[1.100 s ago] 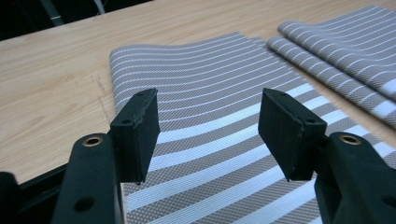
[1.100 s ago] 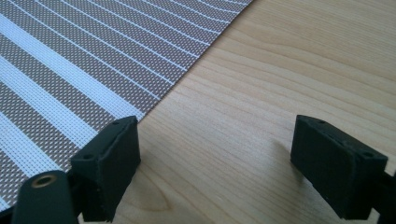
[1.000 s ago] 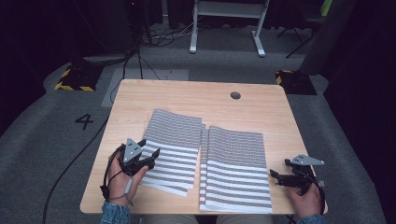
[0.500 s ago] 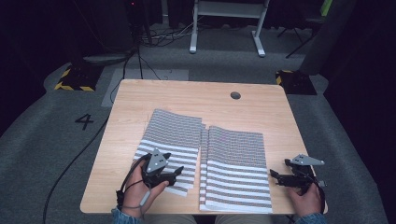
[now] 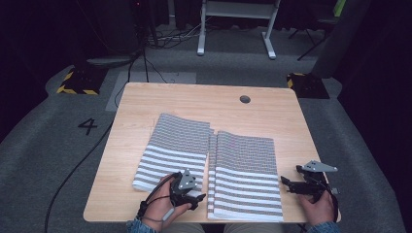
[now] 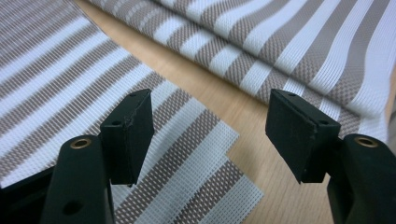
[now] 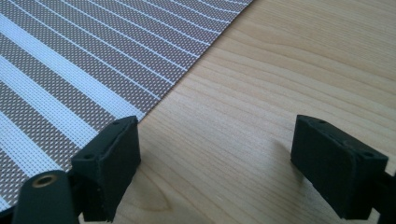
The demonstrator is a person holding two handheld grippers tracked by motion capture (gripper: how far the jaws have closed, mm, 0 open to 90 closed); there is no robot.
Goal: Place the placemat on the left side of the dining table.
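Two brown-and-white striped woven mats lie side by side on the wooden table (image 5: 194, 97): a left mat (image 5: 175, 141) and a right mat (image 5: 245, 165). My left gripper (image 5: 197, 198) hovers low over the left mat's near right corner (image 6: 205, 154), which seems to be made of stacked layers. Its jaws have just been opening and stand open (image 6: 210, 135), pressing on nothing. The right mat's edge (image 6: 289, 42) runs just beyond. My right gripper (image 5: 285, 183) rests open (image 7: 217, 163) over bare wood, just right of the right mat (image 7: 70, 60).
A round cable hole (image 5: 245, 99) sits near the table's far edge. Both hands are close to the table's near edge. On the grey floor around are a painted number 4 (image 5: 87, 126), a black cable (image 5: 73, 170) and a white desk frame (image 5: 233, 29).
My left hand has slid right along the left mat's near edge, from its left side to its near right corner. The right gripper has stayed put.
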